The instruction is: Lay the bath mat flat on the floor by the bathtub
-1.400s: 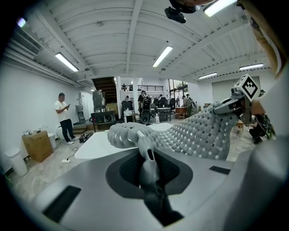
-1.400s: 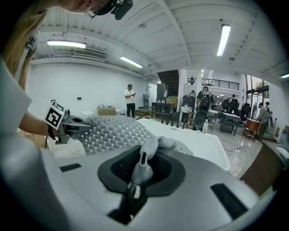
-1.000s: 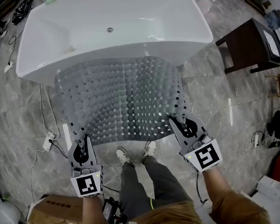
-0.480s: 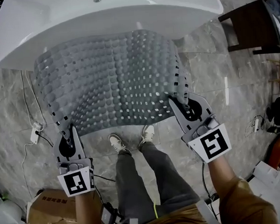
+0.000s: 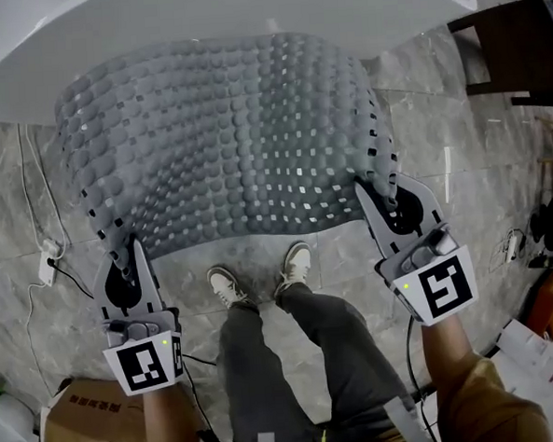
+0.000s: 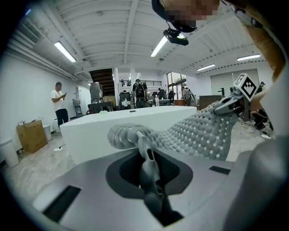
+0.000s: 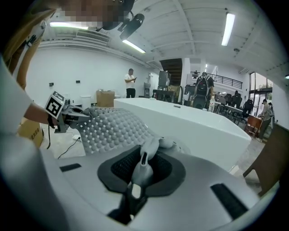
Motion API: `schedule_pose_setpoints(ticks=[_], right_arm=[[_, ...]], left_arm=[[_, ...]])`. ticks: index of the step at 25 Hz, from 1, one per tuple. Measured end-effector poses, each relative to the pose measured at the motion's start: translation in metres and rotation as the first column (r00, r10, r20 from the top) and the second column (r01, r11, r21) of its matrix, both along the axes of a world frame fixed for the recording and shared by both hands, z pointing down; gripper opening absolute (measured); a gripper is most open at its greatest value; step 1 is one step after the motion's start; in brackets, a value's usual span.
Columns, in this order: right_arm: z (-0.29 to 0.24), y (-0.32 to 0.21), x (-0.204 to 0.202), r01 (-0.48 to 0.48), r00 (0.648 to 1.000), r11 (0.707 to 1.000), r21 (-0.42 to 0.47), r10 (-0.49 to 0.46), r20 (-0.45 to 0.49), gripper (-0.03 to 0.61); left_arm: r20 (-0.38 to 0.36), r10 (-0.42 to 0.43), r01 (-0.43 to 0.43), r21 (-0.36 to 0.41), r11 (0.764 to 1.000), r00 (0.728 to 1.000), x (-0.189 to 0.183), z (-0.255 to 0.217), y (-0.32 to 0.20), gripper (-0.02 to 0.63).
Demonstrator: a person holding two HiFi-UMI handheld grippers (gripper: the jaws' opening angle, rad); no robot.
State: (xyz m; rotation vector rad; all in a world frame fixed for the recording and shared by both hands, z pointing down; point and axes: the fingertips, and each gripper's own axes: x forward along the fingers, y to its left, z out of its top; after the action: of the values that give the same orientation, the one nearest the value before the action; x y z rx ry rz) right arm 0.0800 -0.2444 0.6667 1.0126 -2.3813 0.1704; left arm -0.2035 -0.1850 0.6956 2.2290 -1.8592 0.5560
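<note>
While person stands on marble floor (image 5: 461, 185) facing white bathtub (image 5: 153, 36), grey bath mat (image 5: 225, 144) hangs spread off floor between two grippers, just in front of tub's side. Left gripper (image 5: 124, 251) jaws pinch mat's near left corner; right gripper (image 5: 375, 189) jaws pinch near right corner.

floor (image 5: 478, 156): grey tile | bears: bathtub (image 5: 153, 27), cardboard box (image 5: 79, 424), maybe power strip (image 5: 48, 267)

Bath mat (image 5: 234, 143): one. Bathtub (image 5: 153, 27): one. Left claw (image 5: 130, 245), right claw (image 5: 374, 191): two. Shoes (image 5: 229, 288): two. Cardboard box (image 5: 83, 419): one.
</note>
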Motion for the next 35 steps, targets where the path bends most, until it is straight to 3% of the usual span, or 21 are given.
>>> schedule_pose_setpoints(ticks=[10,20,26,35], right_arm=[[0.054,-0.002,0.007,0.019,1.0,0.998,0.066,-0.018,-0.016,0.043],[0.113,-0.025,-0.004,0.03,0.999,0.994,0.102,-0.026,-0.033,0.043],[0.191,-0.047,-0.01,0.025,1.0,0.993,0.117,-0.024,-0.017,0.043],[0.255,-0.063,-0.016,0.044,0.999,0.989,0.144,-0.04,-0.033,0.043]], left_arm=[[0.017,0.032,-0.033,0.035,0.999,0.999,0.011,0.058,-0.007,0.04],[0.025,0.063,-0.064,0.034,0.997,0.998,-0.004,0.122,-0.027,0.04],[0.059,0.065,-0.067,0.024,0.997,0.996,-0.019,0.197,-0.05,0.04],[0.067,0.087,-0.089,0.032,0.995,0.994,-0.026,0.262,-0.063,0.04]])
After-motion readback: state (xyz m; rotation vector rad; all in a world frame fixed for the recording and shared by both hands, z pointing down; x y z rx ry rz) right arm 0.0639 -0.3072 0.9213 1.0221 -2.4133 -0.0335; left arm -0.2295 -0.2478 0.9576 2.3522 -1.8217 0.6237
